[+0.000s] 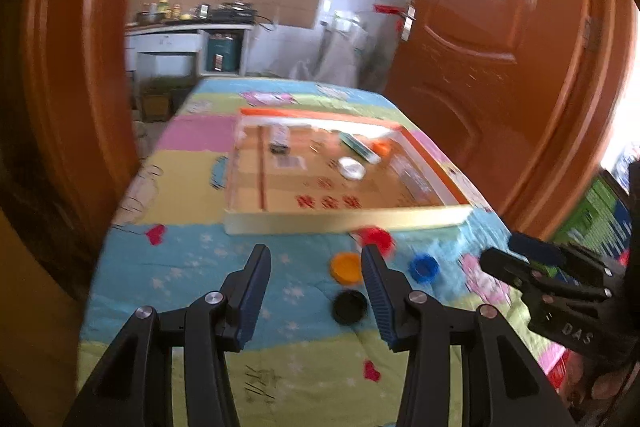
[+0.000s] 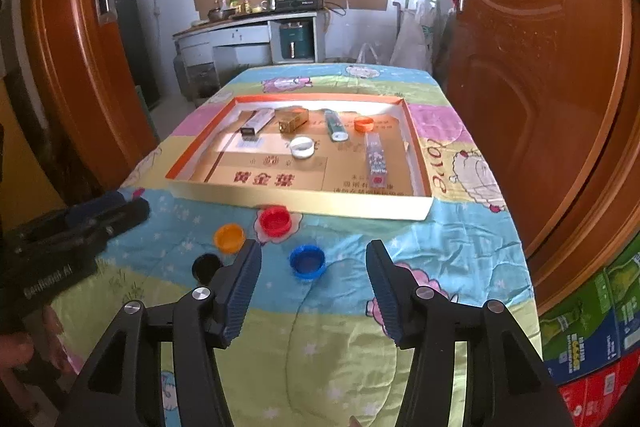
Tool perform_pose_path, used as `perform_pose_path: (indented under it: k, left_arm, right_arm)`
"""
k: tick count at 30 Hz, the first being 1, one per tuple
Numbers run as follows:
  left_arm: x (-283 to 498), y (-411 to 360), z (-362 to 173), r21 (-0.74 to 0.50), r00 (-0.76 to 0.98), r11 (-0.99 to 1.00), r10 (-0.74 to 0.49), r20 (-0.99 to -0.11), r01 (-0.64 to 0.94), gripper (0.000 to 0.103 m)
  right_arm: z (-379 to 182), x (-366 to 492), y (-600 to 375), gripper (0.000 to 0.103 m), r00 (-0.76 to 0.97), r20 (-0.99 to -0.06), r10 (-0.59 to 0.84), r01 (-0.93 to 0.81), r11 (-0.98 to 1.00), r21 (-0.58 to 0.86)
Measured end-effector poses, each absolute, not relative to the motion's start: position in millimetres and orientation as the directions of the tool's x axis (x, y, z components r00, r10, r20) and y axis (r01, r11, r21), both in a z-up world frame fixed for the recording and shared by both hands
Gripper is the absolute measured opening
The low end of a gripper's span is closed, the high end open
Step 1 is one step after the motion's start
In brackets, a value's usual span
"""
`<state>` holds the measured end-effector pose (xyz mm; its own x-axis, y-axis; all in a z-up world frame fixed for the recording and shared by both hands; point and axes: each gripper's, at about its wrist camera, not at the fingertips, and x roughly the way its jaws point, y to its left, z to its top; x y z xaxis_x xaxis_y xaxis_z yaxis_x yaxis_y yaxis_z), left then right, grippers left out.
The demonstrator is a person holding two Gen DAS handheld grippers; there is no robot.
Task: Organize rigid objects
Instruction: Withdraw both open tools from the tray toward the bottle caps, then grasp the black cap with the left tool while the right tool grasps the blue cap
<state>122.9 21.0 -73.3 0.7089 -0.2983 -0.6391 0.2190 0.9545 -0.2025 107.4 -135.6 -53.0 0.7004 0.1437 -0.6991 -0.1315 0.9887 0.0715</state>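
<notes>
my left gripper fills the bottom of its own view, jaws standing apart with nothing between them, only the patterned cloth showing in the gap. just past its right finger, at about two o'clock from the gap, sit four bottle caps on the cloth: the black cap nearest me, the orange cap just beyond it, the red cap farther on and almost against the front wall of the shallow cardboard tray, and the blue cap off at three o'clock from the orange one. this view is blurred, so i read the tray's contents from the other camera. my right gripper is parted wide too, and nothing is pressed by either pad; the blue cap lies on the cloth in the gap between the fingertips, untouched as far as i can see. inside the tray, left to right along the twelve o'clock side: a grey box, a gold box, a green tube and an orange ring-shaped cap; a white cap sits near the middle, and a clear patterned box lies lengthwise at its three o'clock. the left gripper shows at nine o'clock in the right view, with fingers of a hand below it.
</notes>
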Motion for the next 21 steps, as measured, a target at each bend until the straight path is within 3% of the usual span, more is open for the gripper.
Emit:
perform_pose_path:
  k: [9,21]
  left_arm:
    - [118,-12,-106,-0.196,0.621,0.925,-0.365,-0.694,0.325,0.047]
    - [133,-18,-135,-0.164,0.594,0.94,-0.319,-0.738,0.3,0.047]
  right_arm:
    - [-70,106,-142,0.056,0.673,-0.726,0.144,-0.12,0.989,0.085]
    - [-83,114,-153,0.056,0.655,-0.741,0.148,-0.098,0.989,0.111]
